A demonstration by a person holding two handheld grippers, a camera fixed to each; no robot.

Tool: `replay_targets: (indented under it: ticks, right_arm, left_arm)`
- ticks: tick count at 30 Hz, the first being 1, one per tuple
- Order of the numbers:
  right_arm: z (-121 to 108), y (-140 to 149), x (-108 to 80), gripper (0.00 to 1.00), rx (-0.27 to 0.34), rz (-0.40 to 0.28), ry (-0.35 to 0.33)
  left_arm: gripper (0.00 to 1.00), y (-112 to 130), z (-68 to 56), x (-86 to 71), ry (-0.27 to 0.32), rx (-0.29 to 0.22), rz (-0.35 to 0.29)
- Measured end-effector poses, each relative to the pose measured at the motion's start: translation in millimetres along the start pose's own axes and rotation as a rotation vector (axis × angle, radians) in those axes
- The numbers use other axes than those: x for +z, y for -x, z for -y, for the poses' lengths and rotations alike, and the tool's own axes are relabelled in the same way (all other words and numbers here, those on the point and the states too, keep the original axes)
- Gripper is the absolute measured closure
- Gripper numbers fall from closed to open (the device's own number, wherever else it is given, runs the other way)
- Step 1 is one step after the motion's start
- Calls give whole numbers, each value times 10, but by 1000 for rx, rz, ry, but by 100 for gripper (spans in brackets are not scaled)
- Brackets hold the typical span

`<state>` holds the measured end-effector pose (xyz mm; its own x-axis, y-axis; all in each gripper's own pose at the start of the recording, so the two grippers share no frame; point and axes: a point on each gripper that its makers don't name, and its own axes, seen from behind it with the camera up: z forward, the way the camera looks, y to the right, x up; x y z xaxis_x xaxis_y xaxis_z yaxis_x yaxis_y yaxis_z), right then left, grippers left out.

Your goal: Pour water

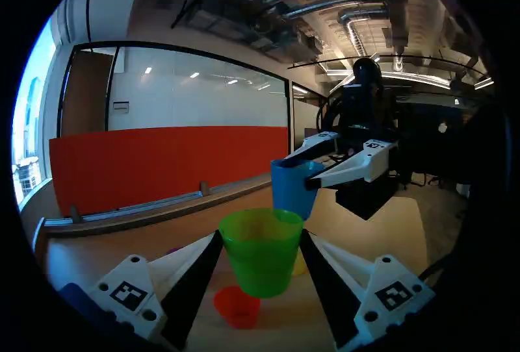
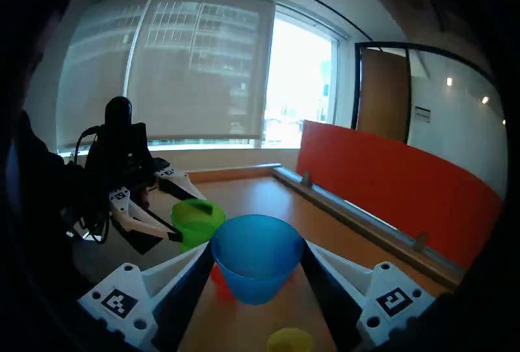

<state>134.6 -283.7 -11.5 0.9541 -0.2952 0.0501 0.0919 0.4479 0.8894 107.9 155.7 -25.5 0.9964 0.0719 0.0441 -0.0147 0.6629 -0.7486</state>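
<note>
1. Green cup (image 1: 261,267): translucent green plastic tumbler, smooth wall, tapering to a narrower base, rim up and upright. It is near and central in the left gripper view, lifted clear of the wooden bench (image 2: 260,196).
2. Left gripper (image 1: 261,240): the two fingers are closed against opposite flanks of the green cup just under the rim, pinching it.
3. Blue cup (image 2: 257,274): same tumbler form in translucent blue, upright with an open mouth. It is near and central in the right gripper view and raised above the bench. In the left gripper view it sits just beyond the green cup's rim, slightly right. Whether the two cups touch cannot be told.
4. Right gripper (image 2: 257,251): the fingers are clamped on either side of the blue cup's upper wall, pinching it.
5. Contents: no water level can be made out in either cup.
6. Handling, judged: thin, light plastic with a slick wall that is likely to flex under squeeze. The taper makes a grip on the upper wall below the rim safest against slipping. Weight will shift as water moves, so a slow tilt suits.
7. Bystanders on the bench: a small red cup (image 1: 237,306) near, below the green cup, and a yellow cup (image 2: 290,340) beside it.
8. Backdrop: an orange partition (image 1: 162,163) along the far bench edge.
</note>
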Motion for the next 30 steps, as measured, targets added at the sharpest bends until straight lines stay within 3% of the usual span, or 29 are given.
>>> replay_targets:
  ticks: [12, 30]
  right_arm:
    - [88, 361, -66, 8, 23, 36, -16]
    - [332, 807, -41, 8, -35, 92, -56]
  left_arm:
    - [15, 168, -27, -50, -12, -15, 28]
    - [15, 514, -212, -130, 12, -16, 89]
